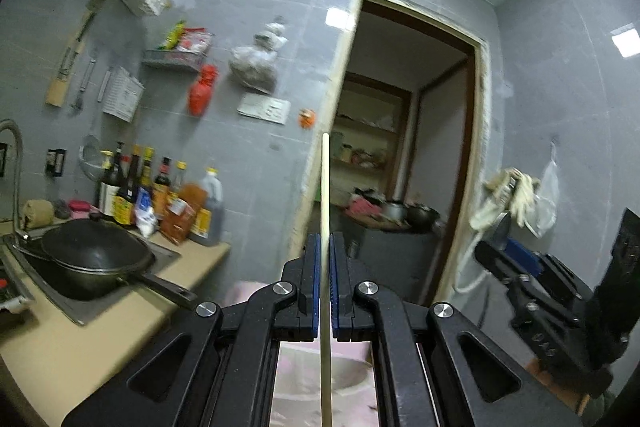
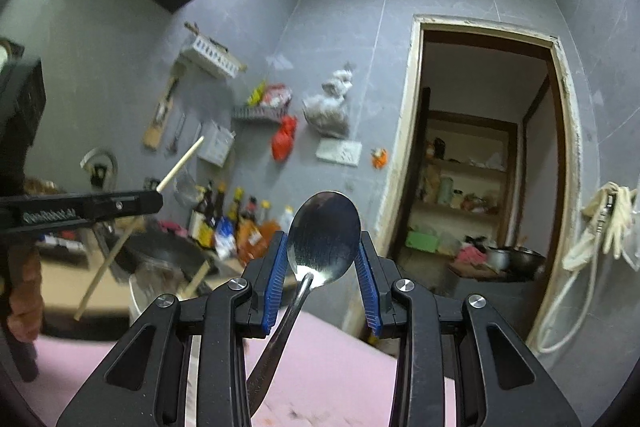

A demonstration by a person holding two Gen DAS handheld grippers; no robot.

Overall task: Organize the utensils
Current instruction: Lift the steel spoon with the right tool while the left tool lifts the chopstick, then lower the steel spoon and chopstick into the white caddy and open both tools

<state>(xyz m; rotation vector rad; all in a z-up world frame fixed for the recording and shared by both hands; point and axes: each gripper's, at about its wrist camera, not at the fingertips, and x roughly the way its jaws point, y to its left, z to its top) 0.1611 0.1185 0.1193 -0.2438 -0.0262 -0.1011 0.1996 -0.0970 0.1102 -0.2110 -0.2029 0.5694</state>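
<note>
My left gripper point(image 1: 325, 247) is shut on a pale wooden chopstick point(image 1: 325, 187) that stands upright between the blue pads, held in the air. The same chopstick point(image 2: 180, 165) shows at the left of the right wrist view, sticking out of the left gripper point(image 2: 154, 201) at a slant. My right gripper point(image 2: 322, 247) is shut on a metal spoon point(image 2: 324, 231), its bowl pinched between the blue pads and facing the camera, its handle running down under the gripper. The right gripper's body shows at the far right of the left wrist view.
A beige counter point(image 1: 80, 339) at left holds a black wok point(image 1: 92, 259) and several sauce bottles point(image 1: 160, 199). A pink surface point(image 2: 340, 367) lies below the grippers. A doorway point(image 1: 404, 155) opens ahead, with shelves behind. Bags and utensils hang on the grey tiled wall.
</note>
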